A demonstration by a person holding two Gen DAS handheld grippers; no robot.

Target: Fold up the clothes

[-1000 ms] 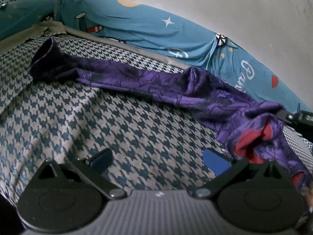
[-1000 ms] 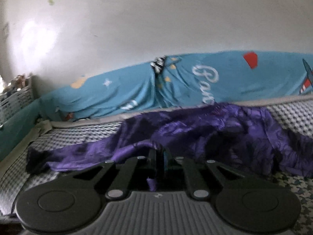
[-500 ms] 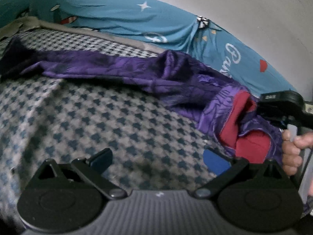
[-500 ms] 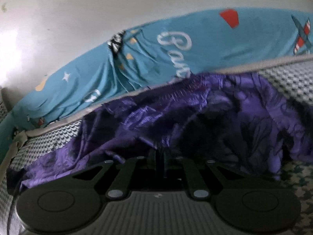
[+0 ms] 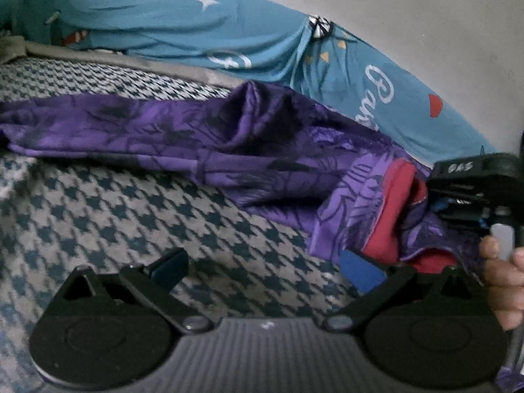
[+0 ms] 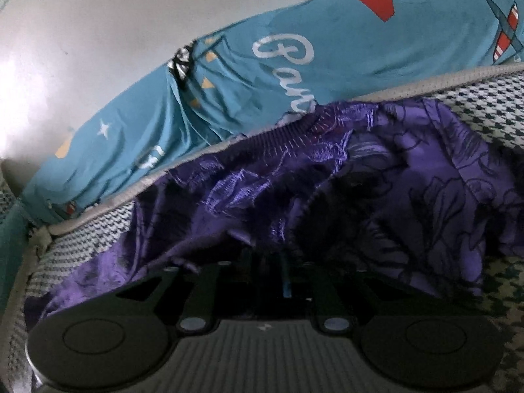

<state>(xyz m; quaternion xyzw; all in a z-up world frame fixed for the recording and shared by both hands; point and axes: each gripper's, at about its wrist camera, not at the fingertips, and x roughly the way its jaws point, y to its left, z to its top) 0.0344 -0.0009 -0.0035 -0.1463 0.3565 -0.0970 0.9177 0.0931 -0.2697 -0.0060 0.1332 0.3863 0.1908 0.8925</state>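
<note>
A purple leaf-patterned garment [image 5: 262, 150] with a red lining [image 5: 389, 222] lies stretched across the houndstooth mattress [image 5: 163, 216]. My left gripper [image 5: 262, 262] hovers open over bare mattress, its right blue pad [image 5: 360, 271] close to the garment's bunched red end. My right gripper [image 5: 455, 206] reaches into that bunch from the right, held by a hand [image 5: 501, 271]. In the right wrist view the right gripper [image 6: 267, 258] is low against the garment [image 6: 360, 180]. Its jaws are opening with a narrow gap, and purple cloth drapes over the tips and hides them.
A teal printed sheet [image 5: 229, 32] [image 6: 327, 32] is bunched along the mattress's far edge against a pale wall [image 6: 131, 16]. A grey piped border [image 6: 98, 213] runs along that edge. Bare houndstooth mattress [image 6: 484, 98] shows to the right of the garment.
My left gripper has slid right along the garment toward its red-lined end and the right gripper. The right gripper has dipped closer to the cloth, and its shut jaws have parted slightly.
</note>
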